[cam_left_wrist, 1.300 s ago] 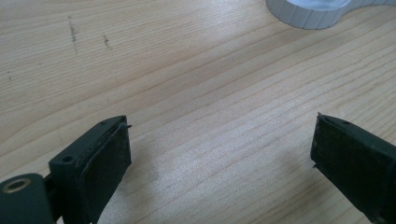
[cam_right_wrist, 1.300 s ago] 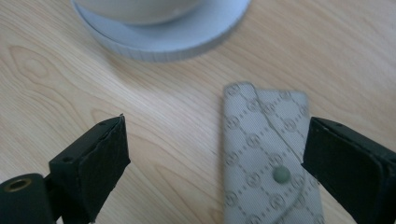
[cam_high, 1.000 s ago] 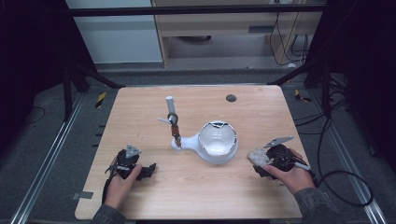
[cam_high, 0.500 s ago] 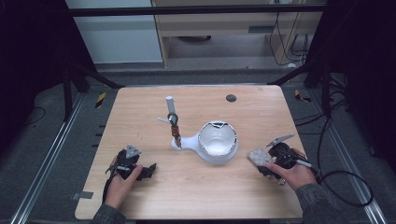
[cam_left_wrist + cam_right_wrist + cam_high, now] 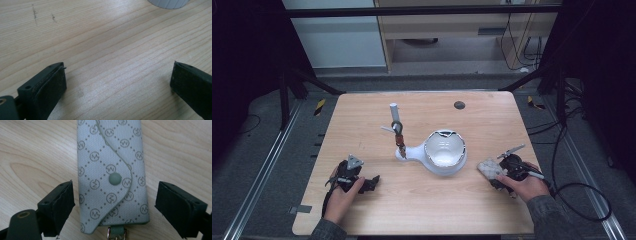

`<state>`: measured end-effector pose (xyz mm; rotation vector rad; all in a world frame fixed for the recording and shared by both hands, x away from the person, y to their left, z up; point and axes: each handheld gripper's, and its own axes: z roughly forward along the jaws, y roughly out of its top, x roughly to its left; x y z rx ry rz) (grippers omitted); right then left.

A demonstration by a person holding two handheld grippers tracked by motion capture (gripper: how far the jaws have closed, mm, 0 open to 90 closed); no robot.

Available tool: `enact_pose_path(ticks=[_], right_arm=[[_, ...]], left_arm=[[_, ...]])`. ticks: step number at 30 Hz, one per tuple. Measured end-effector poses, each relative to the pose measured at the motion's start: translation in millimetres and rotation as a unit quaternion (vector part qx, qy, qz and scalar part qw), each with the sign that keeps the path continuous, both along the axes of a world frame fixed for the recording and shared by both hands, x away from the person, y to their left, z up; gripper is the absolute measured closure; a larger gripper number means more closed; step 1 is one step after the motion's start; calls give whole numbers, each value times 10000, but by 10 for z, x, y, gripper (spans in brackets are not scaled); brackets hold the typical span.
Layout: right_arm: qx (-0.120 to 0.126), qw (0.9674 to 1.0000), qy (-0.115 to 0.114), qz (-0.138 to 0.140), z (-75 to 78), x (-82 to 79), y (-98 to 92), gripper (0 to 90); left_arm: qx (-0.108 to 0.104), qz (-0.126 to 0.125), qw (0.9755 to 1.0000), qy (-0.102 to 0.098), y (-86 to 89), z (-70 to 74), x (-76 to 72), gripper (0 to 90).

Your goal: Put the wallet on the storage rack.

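Pouch (image 5: pixel 112 175): patterned key case, snap flap, flat on table (image 5: pixel 422 205) near right edge, beside bowl (image 5: pixel 444 152). Right gripper (image 5: pixel 113 202) straddles it, jaws just closing, pads not yet touching. Left gripper (image 5: pixel 117 82) released, empty. Risk: off-centre pinch could skid the pouch or catch its flap.

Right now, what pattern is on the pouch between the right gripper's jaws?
Pale grey-green key pouch with a dotted diamond grid of circled M logos; clearest in the right gripper view.

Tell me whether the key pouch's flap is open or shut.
Shut: the key pouch lies with its flap folded over and the snap button fastened.
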<state>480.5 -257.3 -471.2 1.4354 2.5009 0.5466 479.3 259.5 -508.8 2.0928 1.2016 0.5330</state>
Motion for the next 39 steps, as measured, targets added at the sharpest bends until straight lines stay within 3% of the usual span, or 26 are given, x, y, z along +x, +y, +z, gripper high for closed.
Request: enact_pose_path(ticks=[8,20,29,33,34,39], right_arm=[[-136,9994,297,62,-32,11,-11,151],[-283,9980,529,194,-9,54,19,259],[-526,9968,337,501,71,22,58,312],[-656,9957,182,623,181,-17,96,315],[-715,9946,75,751,281,-48,134,315],[-934,9901,-150,1040,498,-95,223,316]], left_arm=[[-6,-11,10000,0,-4,-1,0,0],[3,-31,10000,8,-5,1,-1,0],[4,-37,10000,8,-6,1,-1,0],[3,-37,10000,9,-6,1,-1,0],[4,-34,10000,6,-7,0,-2,0],[4,-36,10000,8,-7,1,-2,0]])
